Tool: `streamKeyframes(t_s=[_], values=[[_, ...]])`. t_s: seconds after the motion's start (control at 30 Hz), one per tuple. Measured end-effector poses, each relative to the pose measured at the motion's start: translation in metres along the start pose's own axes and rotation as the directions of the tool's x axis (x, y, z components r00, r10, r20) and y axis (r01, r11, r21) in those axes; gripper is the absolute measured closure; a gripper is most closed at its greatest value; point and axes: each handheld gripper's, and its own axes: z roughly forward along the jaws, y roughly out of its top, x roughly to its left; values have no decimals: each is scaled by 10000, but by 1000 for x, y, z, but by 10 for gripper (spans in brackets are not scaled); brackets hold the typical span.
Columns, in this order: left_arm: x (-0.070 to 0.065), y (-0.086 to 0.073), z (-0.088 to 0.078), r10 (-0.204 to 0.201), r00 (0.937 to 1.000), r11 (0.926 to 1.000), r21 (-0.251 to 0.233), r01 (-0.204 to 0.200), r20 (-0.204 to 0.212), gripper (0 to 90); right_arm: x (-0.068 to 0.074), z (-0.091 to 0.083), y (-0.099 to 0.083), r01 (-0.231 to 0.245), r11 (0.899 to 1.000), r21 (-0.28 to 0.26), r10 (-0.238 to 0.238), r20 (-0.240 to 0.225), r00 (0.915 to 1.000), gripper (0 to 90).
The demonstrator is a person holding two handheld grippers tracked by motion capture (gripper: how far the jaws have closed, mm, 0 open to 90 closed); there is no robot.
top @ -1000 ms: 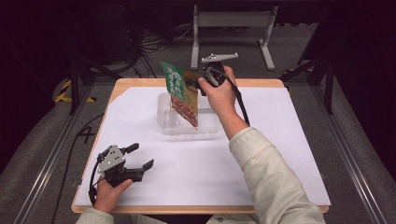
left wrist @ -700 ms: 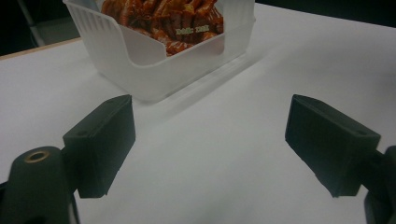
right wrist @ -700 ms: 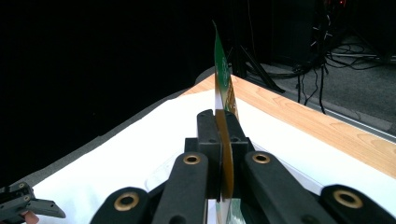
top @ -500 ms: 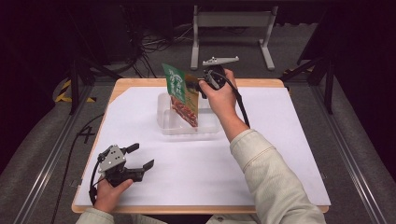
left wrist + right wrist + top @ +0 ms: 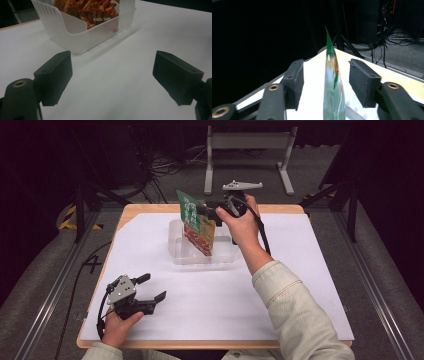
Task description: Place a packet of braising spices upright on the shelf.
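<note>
Green, glossy film: the snack pouch [image 5: 196, 222] stands on edge in the clear plastic bin [image 5: 178, 251] on my table [image 5: 310, 270], thin, light, floppy and slick. My right claw [image 5: 325, 82] has just been opening, its pads now off the pouch between them. To retake it, I'd pinch the flat top seal. My left claw [image 5: 148, 287] rests wide, empty.

A wooden surface [image 5: 150, 212] covered with a large white sheet [image 5: 300, 270] stands on a grey carpeted floor [image 5: 390, 270]. Metal rails [image 5: 45, 290] run along the floor on both sides. Beyond the far edge, a grey metal stand [image 5: 247, 142] and tangled black cables [image 5: 165, 165] sit in a dark, unlit room. Yellow-black tape [image 5: 67, 220] marks the floor.
</note>
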Motion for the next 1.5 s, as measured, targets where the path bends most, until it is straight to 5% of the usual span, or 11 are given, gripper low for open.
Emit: streamKeyframes(t_s=[0.2, 0.7, 1.2, 1.5], values=[[0, 0, 0, 0, 10000, 10000, 2, 0, 10, 167, 5, -2, 2, 602, 9981, -110, -603, -42, 9982, 322], [2, 1, 1, 60, 10000, 10000, -47, -60, 29, 167, 23, -40, 1, 1947, 9785, -678, -1948, 47, 9808, 263], [1, 1, -1, 27, 10000, 10000, 37, -27, -39, 167, 19, -98, -19, 2054, 9744, -910, -2069, -73, 9783, 253], [1, 1, -1, 26, 10000, 10000, 40, -26, -62, 167, 13, -139, -35, 2545, 9645, -703, -2530, 305, 9670, 244]])
